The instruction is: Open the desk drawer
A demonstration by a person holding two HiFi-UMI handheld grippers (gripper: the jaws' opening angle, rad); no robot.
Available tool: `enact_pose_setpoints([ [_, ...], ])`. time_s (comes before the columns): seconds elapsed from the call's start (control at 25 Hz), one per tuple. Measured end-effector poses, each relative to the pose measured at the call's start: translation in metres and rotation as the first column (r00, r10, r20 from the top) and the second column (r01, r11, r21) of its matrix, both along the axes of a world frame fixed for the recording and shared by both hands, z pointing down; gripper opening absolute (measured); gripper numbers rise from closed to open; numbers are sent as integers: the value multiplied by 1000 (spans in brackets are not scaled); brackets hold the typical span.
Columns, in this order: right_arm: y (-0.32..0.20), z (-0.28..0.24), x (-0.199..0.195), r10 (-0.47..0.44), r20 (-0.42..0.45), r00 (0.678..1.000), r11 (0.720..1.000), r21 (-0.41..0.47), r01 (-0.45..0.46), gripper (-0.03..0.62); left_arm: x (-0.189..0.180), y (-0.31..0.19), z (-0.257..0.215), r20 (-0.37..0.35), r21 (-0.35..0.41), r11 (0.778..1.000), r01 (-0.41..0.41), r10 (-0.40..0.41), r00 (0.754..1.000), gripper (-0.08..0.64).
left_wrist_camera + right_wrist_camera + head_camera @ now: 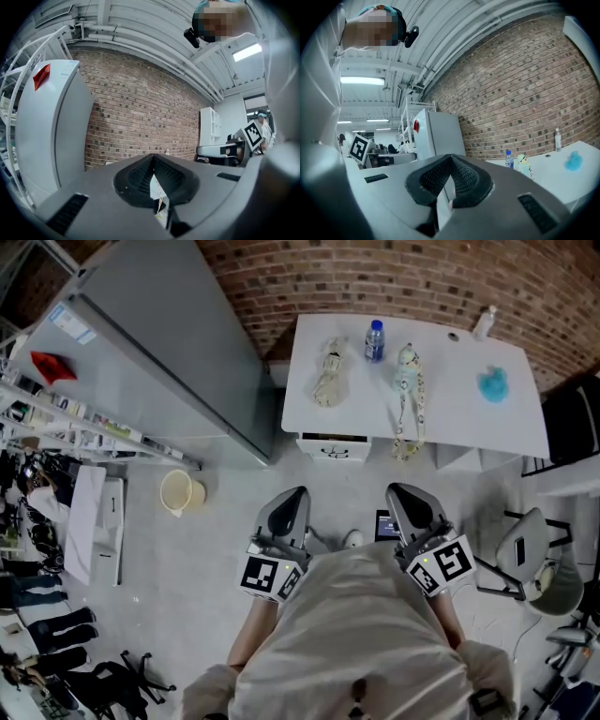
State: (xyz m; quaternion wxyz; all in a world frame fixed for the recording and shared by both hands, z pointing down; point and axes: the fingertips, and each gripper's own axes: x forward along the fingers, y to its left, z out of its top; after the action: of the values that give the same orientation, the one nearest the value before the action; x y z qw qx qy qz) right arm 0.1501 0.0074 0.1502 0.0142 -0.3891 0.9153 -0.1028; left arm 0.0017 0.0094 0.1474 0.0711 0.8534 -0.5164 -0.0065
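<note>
The desk drawer point(335, 448) sits in a small white unit tucked under the near edge of the white surface point(450, 423), toward the left end of that surface as the head view shows it. Its front faces the person, and its long axis runs left to right along that edge. It looks pushed in, but from this steep angle only a thin strip of the front and a dark slot above it show, so I cannot be sure it is fully closed. Both hands are held out in front of the person's body, pointing level toward the surface, each with its marker cube toward the wrist. The left claw point(292, 495) lines up a little left of the drawer and the right claw point(401, 491) a little right of it. The drawer therefore lies ahead of them and between them, well apart from both. Each claw's own view shows its jaws pressed together with nothing between them. On the surface above the drawer lies a beige soft toy point(330, 371), with a blue-capped water bottle point(374, 340) just beyond it. A pale green plush toy point(408, 390) trails to the near edge, and a bright blue object point(494, 385) lies farther right. A brick wall point(394, 277) rises behind. A grey refrigerator point(150, 343) stands to the left, with a cream bucket point(177, 491) on the floor near it.
</note>
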Motion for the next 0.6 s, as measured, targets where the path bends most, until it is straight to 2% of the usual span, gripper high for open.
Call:
enact_pose_setpoints([
  [0.36,1,3,4,1,1,1000,1000,-5,-1,26,-4,7,1,-27,-4,999,31,-31,999,6],
  [0.6,-2,3,9,10,5,1000,1000,-3,-9,25,3,2,3,-15,-5,1000,21,-21,1000,5],
])
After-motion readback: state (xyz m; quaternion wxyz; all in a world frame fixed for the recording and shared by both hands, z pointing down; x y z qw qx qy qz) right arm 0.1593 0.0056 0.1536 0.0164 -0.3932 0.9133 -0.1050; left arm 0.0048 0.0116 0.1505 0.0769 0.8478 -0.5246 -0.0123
